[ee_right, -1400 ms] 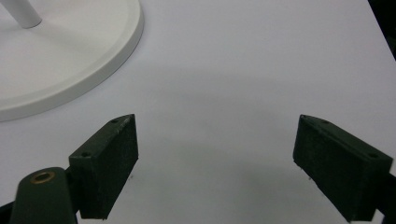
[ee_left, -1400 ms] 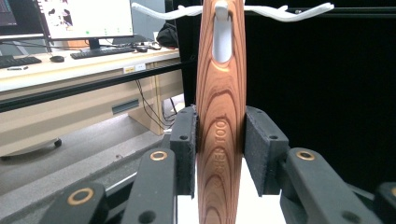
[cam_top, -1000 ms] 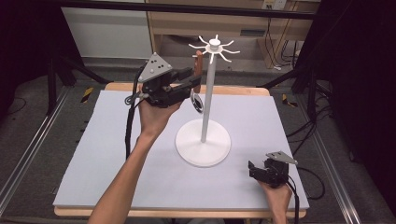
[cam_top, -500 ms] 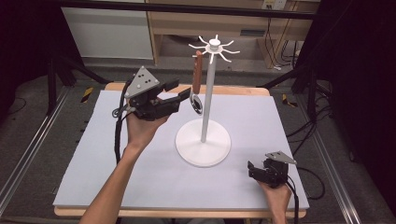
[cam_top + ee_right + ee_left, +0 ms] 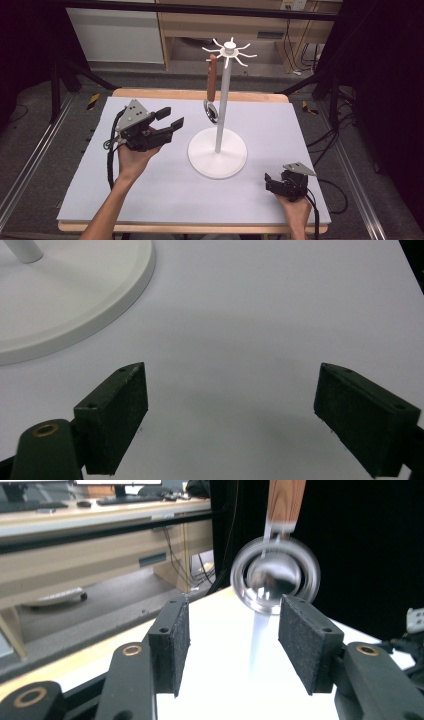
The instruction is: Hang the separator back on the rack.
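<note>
The right tool [image 5: 270, 182] rests low at the near edge of the bench [image 5: 150, 200], its jaws wide apart with nothing between them. The left tool [image 5: 167, 120] is held above the bench, and its jaws have just been opening; they stand about half open and empty. Just ahead of it, a wooden-handled ladle [image 5: 212, 90] hangs from a hook of the white stand [image 5: 218, 150]. Its round bowl [image 5: 275, 577] looks blurred, perhaps it swings.
</note>
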A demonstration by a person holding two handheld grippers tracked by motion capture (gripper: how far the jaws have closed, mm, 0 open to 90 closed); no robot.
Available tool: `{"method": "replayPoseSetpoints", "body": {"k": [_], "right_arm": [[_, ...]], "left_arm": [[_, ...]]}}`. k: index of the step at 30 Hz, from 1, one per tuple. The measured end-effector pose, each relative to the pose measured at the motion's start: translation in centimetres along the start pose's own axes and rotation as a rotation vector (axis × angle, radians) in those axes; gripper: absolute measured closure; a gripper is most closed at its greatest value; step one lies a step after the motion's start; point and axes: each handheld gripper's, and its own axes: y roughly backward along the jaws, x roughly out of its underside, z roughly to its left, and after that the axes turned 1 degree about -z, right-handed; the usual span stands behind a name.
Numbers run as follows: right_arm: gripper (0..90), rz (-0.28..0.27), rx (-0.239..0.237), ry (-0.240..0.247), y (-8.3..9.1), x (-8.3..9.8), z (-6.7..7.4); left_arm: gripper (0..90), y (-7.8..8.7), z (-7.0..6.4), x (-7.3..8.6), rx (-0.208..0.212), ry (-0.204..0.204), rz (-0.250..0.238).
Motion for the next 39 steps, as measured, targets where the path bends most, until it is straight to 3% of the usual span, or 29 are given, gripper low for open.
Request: {"method": "replayPoseSetpoints", "body": {"k": [7, 19, 28, 31, 37, 39], "right_arm": [[14.4, 0.004, 0.001, 0.007, -0.1, 0.0, 0.0], [14.4, 0.005, 0.001, 0.005, -0.1, 0.1, 0.1], [14.4, 0.011, 0.007, -0.004, -0.1, 0.2, -0.1], [14.0, 0.013, 0.013, -0.008, -0.1, 0.2, -0.3], [13.8, 0.026, 0.020, -0.019, -0.3, 0.4, -0.6], [13.8, 0.027, 0.021, -0.027, -0.4, 0.4, -0.7]], "left_arm": [[43.3, 0.5, 0.4, 3.3, -0.004, 0.016, 0.040], [42.3, 0.9, 1.5, 9.3, -0.048, 0.054, 0.166], [41.5, 2.3, 3.4, 13.8, -0.120, 0.101, 0.222], [40.4, 2.8, 4.1, 14.7, -0.158, 0.099, 0.261], [39.9, 4.8, 6.0, 16.5, -0.210, 0.149, 0.268], [39.7, 5.2, 6.4, 17.0, -0.234, 0.144, 0.274]]}}
